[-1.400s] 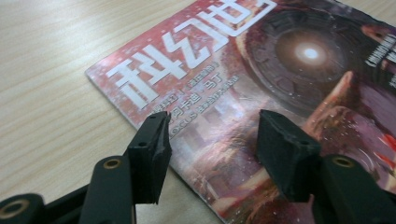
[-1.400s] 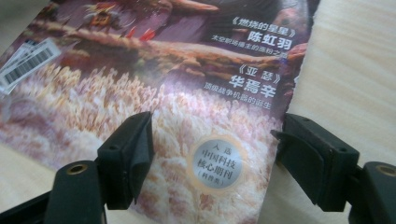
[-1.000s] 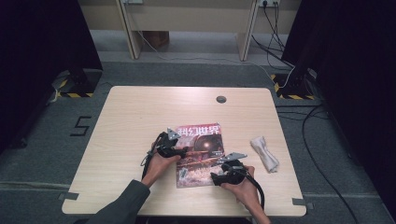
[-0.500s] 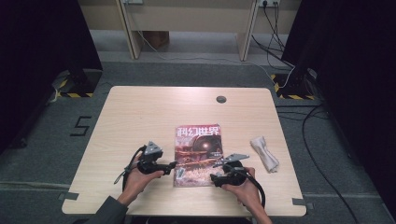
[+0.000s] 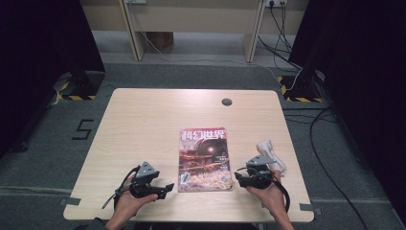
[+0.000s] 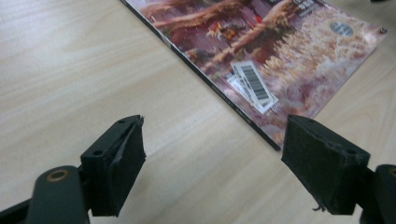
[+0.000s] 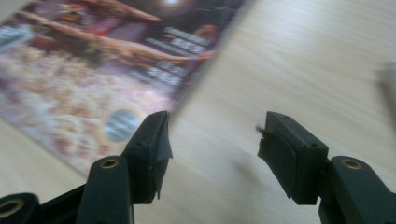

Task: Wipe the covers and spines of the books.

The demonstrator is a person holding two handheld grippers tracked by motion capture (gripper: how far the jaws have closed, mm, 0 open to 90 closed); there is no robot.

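Note:
A magazine (image 5: 205, 159) with a reddish cover lies flat on the wooden table (image 5: 143, 120), near its front edge. My left gripper (image 5: 167, 188) rests left of the magazine's front-left corner, pointing at it. Its jaws have just been opening and are open with bare table between them (image 6: 215, 154); the magazine's barcode corner (image 6: 261, 51) lies just ahead. My right gripper (image 5: 238, 177) sits off the magazine's front-right corner. Its jaws have just been closing, stay open and hold nothing (image 7: 212, 144); the magazine's edge (image 7: 102, 60) is by the left jaw.
A crumpled white cloth (image 5: 270, 153) lies right of the magazine, just behind my right hand. A round cable hole (image 5: 226, 101) sits at the table's far side. Cables run over the floor to the right.
My left hand has drawn back off the magazine, moving left and toward the front edge. My right hand has shifted slightly right, off the magazine's corner. The magazine now lies flat.

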